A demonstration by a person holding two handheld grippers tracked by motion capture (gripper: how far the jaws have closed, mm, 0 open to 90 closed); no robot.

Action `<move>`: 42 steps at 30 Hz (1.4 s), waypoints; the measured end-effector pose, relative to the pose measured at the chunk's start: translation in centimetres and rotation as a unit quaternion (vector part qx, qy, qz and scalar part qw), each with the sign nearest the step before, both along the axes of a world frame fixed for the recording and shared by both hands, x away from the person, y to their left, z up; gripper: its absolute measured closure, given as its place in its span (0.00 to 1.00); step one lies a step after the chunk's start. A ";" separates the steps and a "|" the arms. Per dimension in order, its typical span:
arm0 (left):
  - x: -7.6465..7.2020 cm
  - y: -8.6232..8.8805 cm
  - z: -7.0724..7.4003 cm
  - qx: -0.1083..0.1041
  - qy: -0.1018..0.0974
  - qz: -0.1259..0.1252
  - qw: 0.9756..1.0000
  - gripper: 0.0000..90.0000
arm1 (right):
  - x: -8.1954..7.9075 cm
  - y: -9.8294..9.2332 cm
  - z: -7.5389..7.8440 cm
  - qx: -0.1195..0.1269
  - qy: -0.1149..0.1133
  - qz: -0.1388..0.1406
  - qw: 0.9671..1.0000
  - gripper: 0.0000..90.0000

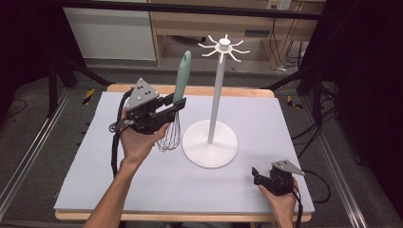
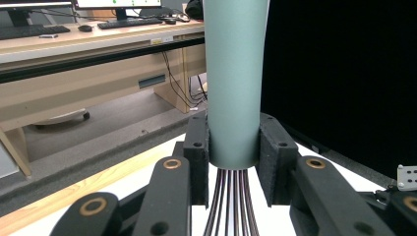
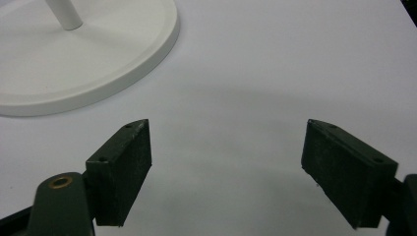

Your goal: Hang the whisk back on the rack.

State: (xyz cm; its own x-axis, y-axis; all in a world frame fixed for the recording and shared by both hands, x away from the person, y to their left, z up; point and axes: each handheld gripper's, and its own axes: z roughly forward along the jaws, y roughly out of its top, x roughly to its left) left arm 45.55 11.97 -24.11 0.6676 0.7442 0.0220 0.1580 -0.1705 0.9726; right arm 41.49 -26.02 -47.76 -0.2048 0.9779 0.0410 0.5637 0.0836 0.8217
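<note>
My left claw [image 1: 177, 105] is clamped on the lower end of a whisk's [image 1: 177, 102] pale green handle, holding the whisk upright above the left half of the counter [image 1: 95, 171], wire loops hanging down and handle pointing up. Just to its right stands a white stand [image 1: 210, 142] with a round base, a tall pole and hooks at the top. My right claw [image 1: 257, 176] rests at the counter's near right corner, open and empty.
</note>
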 end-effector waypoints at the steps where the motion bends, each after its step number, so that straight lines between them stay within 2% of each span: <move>1: 0.0 0.0 0.0 0.000 0.000 0.000 1.000 0.76 | 0.0 0.0 0.0 0.000 0.000 0.000 1.000 0.22; 12: 0.6 -1.5 0.3 0.009 0.001 -0.002 1.000 0.76 | 0.0 -0.1 0.1 0.002 0.001 0.001 1.000 0.22; 17: 0.8 -1.6 0.5 0.009 0.002 -0.005 1.000 0.76 | 0.0 -0.1 0.0 0.001 0.001 0.001 1.000 0.22; 28: 1.4 -2.3 0.6 0.023 0.004 -0.005 1.000 0.76 | 0.0 -0.2 0.1 0.002 0.001 0.001 1.000 0.22; 42: 2.1 -3.0 0.5 0.025 0.008 -0.006 1.000 0.76 | 0.0 -0.2 0.0 0.001 0.001 0.003 1.000 0.22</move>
State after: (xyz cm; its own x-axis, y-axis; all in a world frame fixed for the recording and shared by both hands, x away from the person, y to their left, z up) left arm 47.69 9.00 -23.65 0.6767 0.7346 0.0490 0.1704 -0.2210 0.9603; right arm 41.52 -26.17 -47.73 -0.2102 0.9767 0.0433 0.5657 0.0854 0.8202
